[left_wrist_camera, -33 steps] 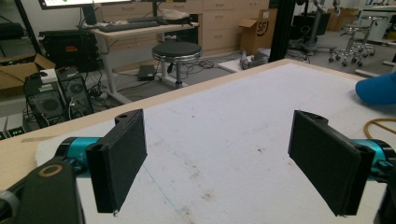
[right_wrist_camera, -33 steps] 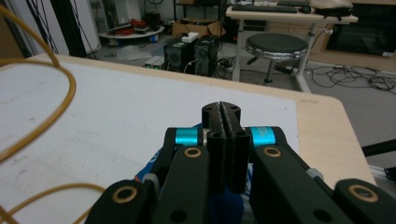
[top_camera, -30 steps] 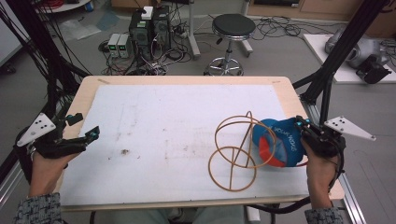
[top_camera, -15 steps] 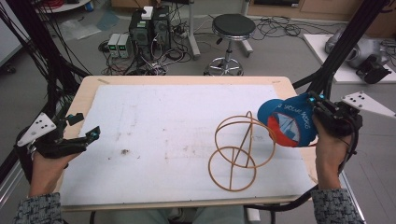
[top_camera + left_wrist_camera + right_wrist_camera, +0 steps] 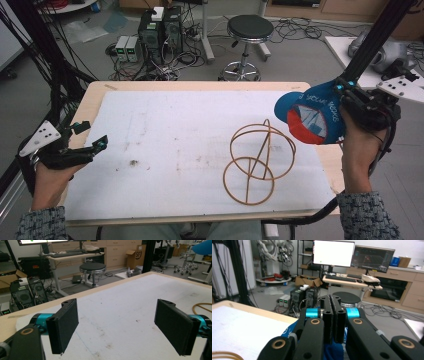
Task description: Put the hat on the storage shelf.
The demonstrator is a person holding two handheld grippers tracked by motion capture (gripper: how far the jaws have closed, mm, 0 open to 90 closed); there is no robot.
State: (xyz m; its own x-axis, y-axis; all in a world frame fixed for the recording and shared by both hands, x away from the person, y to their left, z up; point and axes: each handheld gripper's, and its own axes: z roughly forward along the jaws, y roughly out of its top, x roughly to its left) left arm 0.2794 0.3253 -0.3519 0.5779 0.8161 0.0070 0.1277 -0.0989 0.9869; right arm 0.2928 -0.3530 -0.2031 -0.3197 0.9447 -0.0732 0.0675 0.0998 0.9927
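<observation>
Wire stand point(image 5: 257, 162) sits just below lifted blue cap point(image 5: 312, 117), table point(image 5: 200, 86) otherwise bare.

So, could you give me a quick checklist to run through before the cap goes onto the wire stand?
1. Right gripper shut on the blue cap: ok.
2. Cap lifted clear of the table: ok.
3. Wire stand upright on the white mat, nothing on it: ok.
4. Left gripper open, holding nothing, apart from the stand: ok.
5. How firmly the cap's fabric sits between the pads: cannot tell.
</observation>
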